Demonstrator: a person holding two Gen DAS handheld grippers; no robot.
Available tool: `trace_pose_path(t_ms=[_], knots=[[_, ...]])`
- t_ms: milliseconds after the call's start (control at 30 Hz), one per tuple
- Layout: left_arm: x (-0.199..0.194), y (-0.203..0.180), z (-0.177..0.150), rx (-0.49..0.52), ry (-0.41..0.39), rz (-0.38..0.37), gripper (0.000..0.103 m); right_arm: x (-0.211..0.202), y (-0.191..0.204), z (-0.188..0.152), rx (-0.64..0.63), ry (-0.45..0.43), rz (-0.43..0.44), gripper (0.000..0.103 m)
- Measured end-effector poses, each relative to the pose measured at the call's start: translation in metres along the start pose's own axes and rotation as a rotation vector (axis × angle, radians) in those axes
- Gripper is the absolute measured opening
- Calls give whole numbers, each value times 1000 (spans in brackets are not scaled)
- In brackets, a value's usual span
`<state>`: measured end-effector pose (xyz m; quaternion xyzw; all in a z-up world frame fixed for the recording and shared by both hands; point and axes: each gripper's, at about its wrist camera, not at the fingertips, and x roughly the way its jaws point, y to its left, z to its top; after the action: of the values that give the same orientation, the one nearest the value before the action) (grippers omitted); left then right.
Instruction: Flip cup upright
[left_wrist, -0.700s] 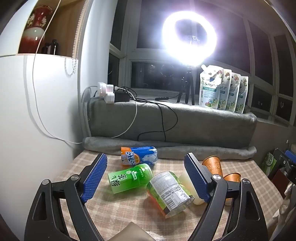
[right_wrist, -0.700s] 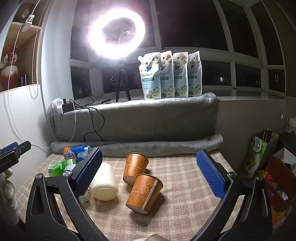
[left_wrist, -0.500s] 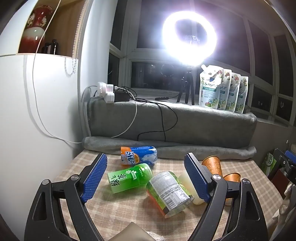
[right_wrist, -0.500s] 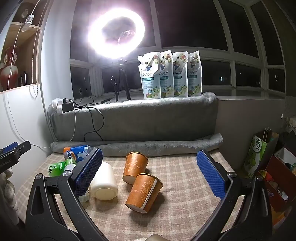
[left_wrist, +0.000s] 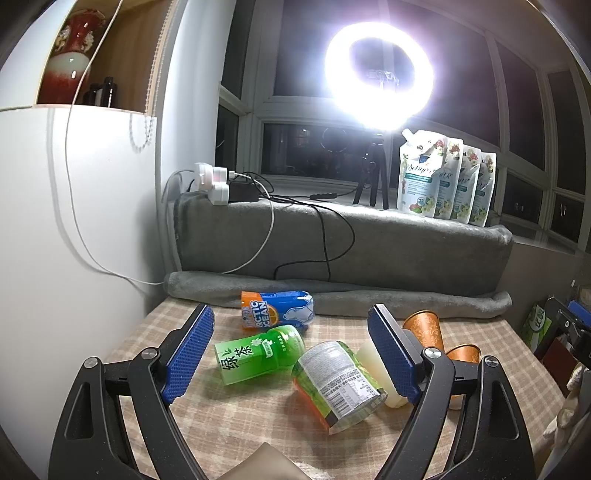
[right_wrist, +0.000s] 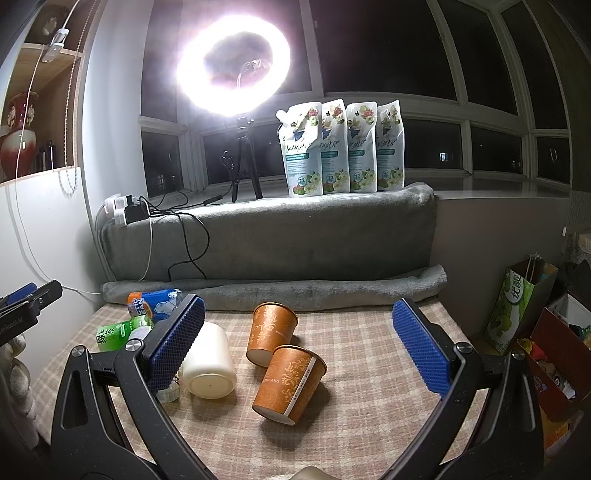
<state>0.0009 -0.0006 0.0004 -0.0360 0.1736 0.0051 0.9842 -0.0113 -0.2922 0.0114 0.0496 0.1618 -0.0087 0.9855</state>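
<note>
Two orange patterned paper cups lie on their sides on the checked tablecloth (right_wrist: 369, 417). The near cup (right_wrist: 290, 382) leans on the far cup (right_wrist: 272, 333). A cream plastic cup (right_wrist: 208, 363) lies on its side to their left. My right gripper (right_wrist: 299, 350) is open and empty, its blue pads either side of the cups, held above and short of them. My left gripper (left_wrist: 291, 354) is open and empty above the bottles. The left wrist view shows the orange cups (left_wrist: 424, 326) and the cream cup (left_wrist: 373, 365) partly behind the right finger.
A green tea bottle (left_wrist: 258, 352), a blue and orange Arctic Ocean bottle (left_wrist: 277, 308) and a labelled jar (left_wrist: 336, 380) lie on the table's left half. A grey blanket roll (right_wrist: 273, 288) borders the back edge. Bags and boxes (right_wrist: 528, 314) stand beyond the right edge.
</note>
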Motion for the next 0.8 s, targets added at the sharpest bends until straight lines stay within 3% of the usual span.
trace_pose_path(t_ms=[800], knots=[[10,7,-4,-5,8,8,85,19,16,-3,-27,36,35,103]])
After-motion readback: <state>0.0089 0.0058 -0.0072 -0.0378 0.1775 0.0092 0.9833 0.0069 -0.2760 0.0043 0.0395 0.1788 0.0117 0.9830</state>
